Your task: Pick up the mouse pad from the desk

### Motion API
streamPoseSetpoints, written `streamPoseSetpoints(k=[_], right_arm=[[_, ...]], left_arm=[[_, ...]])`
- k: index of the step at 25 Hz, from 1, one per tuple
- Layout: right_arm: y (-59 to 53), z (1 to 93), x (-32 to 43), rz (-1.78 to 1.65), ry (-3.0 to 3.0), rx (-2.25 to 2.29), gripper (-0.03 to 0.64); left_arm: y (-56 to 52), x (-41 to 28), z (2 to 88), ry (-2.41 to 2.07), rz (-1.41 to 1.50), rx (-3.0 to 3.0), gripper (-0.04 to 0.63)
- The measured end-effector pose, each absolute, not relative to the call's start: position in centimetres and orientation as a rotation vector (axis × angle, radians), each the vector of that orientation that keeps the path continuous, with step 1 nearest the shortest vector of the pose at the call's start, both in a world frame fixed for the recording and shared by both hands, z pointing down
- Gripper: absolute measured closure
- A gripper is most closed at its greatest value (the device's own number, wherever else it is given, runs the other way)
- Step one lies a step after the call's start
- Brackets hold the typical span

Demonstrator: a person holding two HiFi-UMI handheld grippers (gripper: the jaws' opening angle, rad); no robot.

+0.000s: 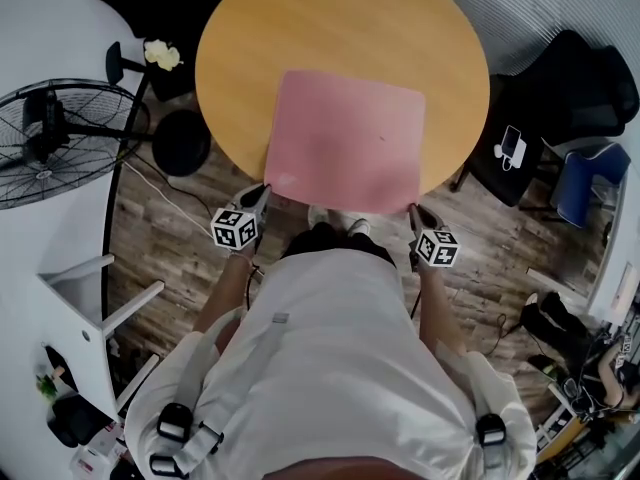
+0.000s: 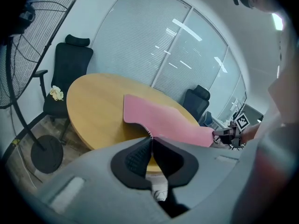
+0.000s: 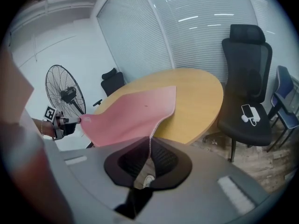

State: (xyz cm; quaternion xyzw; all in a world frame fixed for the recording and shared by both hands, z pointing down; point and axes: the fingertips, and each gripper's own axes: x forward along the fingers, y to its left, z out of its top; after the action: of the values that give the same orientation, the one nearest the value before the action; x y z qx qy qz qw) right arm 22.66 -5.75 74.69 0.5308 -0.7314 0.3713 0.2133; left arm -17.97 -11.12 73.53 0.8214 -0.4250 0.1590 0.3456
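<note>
I've got my left gripper (image 1: 264, 192) and right gripper (image 1: 413, 212) pinched tight on the floppy, probably light mouse pad (image 1: 345, 138), at its corners overhanging the desk (image 1: 330, 28).

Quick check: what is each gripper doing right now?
Left gripper: shut on the mouse pad, near left corner.
Right gripper: shut on the mouse pad, near right corner.

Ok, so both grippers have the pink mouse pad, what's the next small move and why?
Probably raise both evenly. The left gripper and right gripper are each shut on a near corner of the mouse pad, whose near edge is up while its far edge lies on the table.
</note>
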Motion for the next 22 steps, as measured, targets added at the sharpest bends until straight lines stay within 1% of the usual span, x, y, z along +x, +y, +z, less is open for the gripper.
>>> streamPoseSetpoints(k=[22], right_arm=[[-9.9, 67.6, 22.6, 0.828, -2.168, 1.548, 0.6]], left_arm=[[-15.6, -16.9, 66.0, -1.192, 0.3, 2.288, 0.578]])
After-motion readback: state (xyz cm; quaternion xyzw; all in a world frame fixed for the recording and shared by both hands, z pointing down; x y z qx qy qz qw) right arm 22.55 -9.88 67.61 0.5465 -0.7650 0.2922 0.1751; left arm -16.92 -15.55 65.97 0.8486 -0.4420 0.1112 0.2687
